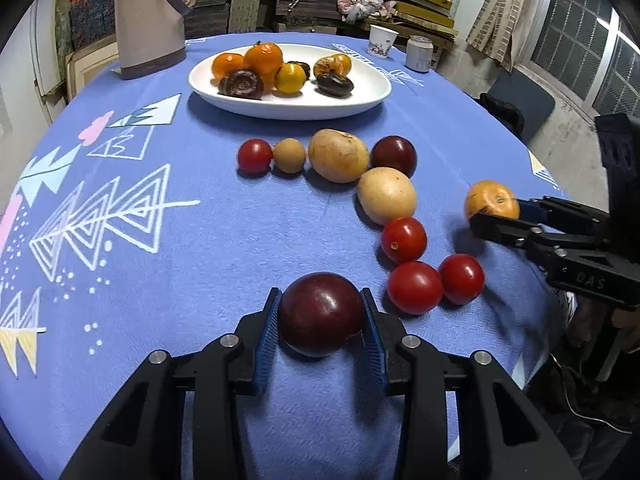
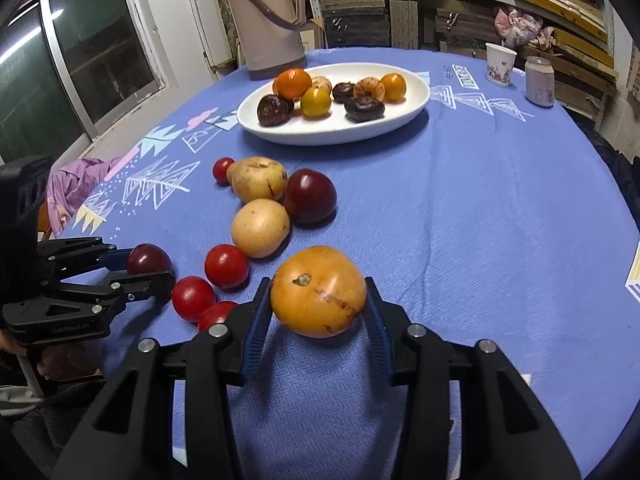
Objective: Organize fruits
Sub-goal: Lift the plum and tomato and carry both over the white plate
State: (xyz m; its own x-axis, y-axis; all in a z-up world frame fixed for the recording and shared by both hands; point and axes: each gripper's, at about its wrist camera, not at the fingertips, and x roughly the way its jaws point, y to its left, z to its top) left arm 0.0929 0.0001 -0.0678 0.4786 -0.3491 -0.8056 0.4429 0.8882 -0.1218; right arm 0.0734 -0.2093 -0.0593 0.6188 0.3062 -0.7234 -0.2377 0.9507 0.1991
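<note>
Risk was slip: left gripper (image 1: 321, 312) fingers pinched plum (image 1: 320, 314), right gripper (image 2: 318, 296) fingers pinched orange fruit (image 2: 318, 291); both smooth, round, could've squirted onto counter (image 1: 200, 240).

A table with a blue patterned cloth (image 1: 168, 248) is carrying a white plate (image 1: 360, 100), a jug (image 1: 150, 20), a cup (image 1: 382, 41), a can (image 1: 419, 53) and loose fruit (image 1: 338, 155).

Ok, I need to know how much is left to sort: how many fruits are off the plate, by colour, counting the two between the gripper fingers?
Red tomatoes: 4
Dark red plums: 2
Tan fruits: 3
Orange fruit: 1
Total: 10
</note>
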